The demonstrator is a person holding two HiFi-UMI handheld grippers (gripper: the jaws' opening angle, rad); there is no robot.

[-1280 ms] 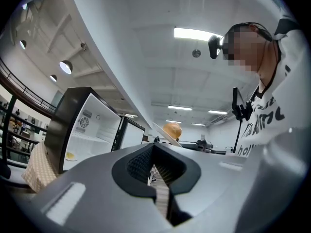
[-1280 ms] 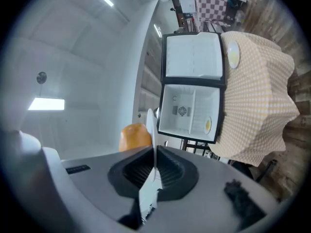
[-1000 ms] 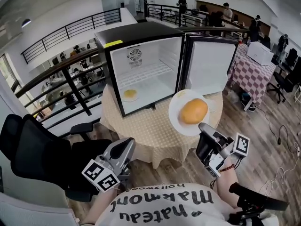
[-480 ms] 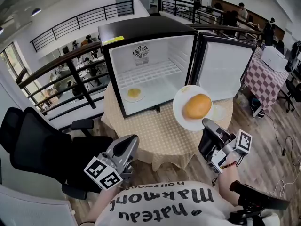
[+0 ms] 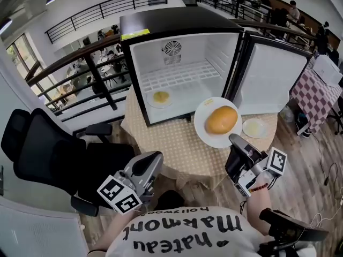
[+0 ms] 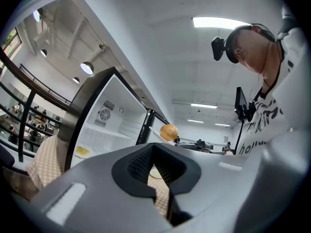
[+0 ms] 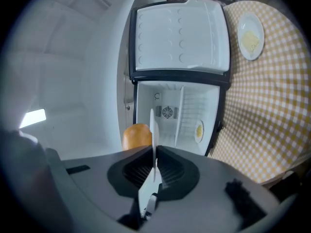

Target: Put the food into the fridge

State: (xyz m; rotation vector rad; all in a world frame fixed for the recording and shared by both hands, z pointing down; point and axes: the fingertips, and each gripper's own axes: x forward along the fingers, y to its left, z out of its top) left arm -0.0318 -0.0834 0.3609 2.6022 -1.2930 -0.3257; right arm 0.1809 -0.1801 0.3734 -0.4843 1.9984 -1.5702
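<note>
A white plate (image 5: 201, 126) carrying a round golden bread (image 5: 221, 119) hangs above the table, just in front of the lower right corner of the open black fridge (image 5: 171, 23). My right gripper (image 5: 234, 139) is shut on the plate's near rim; in the right gripper view the plate (image 7: 152, 125) stands edge-on between the jaws, with the bread (image 7: 137, 136) to its left. The left gripper (image 5: 143, 167) is low at the left, short of the table, with nothing in it and its jaws close together. Inside the fridge lies a small plate of yellow food (image 5: 161, 97).
Another small plate with pale food (image 5: 254, 127) sits on the checked round table (image 5: 177, 143), right of the fridge by its open door (image 5: 270, 76). A black office chair (image 5: 43, 154) stands at the left and a dark railing (image 5: 80, 58) runs behind.
The fridge has grown larger and nearer in view. The held plate has moved towards the fridge opening, uncovering the small plate on the table. The left gripper has shifted forward a little.
</note>
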